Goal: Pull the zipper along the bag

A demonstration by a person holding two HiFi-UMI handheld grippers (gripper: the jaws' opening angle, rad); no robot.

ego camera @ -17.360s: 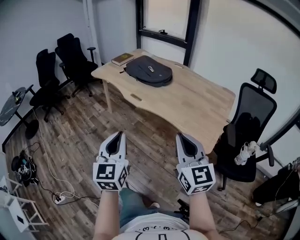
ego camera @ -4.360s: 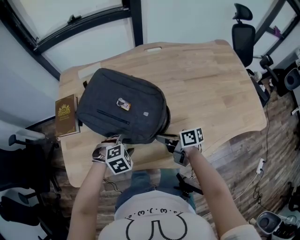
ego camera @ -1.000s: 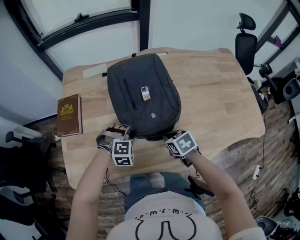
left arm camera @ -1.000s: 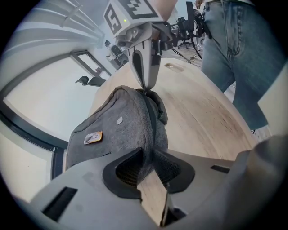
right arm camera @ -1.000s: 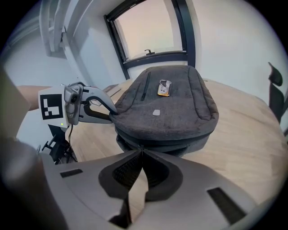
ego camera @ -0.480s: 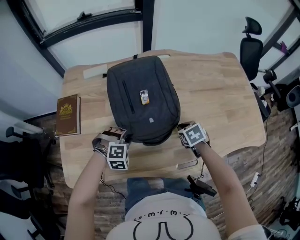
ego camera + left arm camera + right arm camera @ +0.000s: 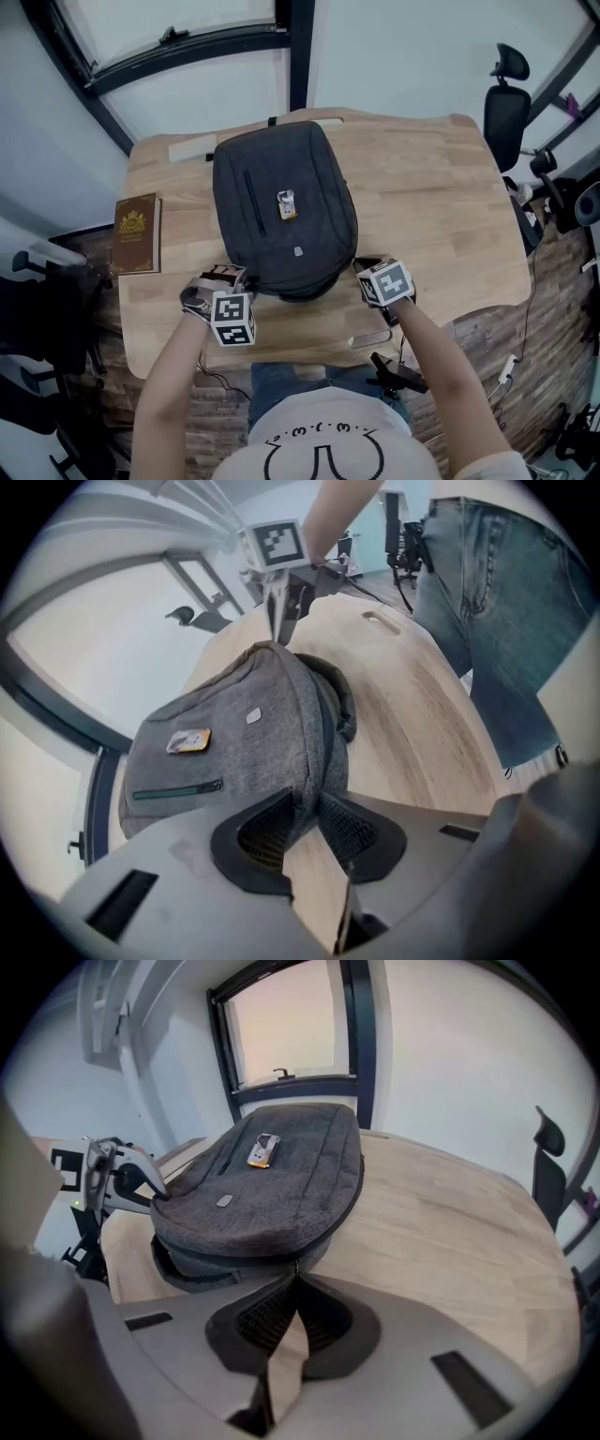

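One table (image 7: 441, 187): pale wood, carrying everything listed below.
Backpack (image 7: 281, 234): dark grey, lying flat on the middle of the table, one end towards the person, with a small tag on its top face.
Book (image 7: 136, 232): brown cover, flat near the table's left edge, well apart from the backpack.
Left gripper (image 7: 228, 274): at the backpack's near left corner; its fingers (image 7: 267, 832) are partly closed, pinching a fold of the grey fabric.
Right gripper (image 7: 361, 264): at the near right corner; its fingers (image 7: 267, 1316) are pressed together on the zipper pull.
Zipper pull (image 7: 297, 1266): thin tab on the backpack's side seam, caught at the right fingertips.
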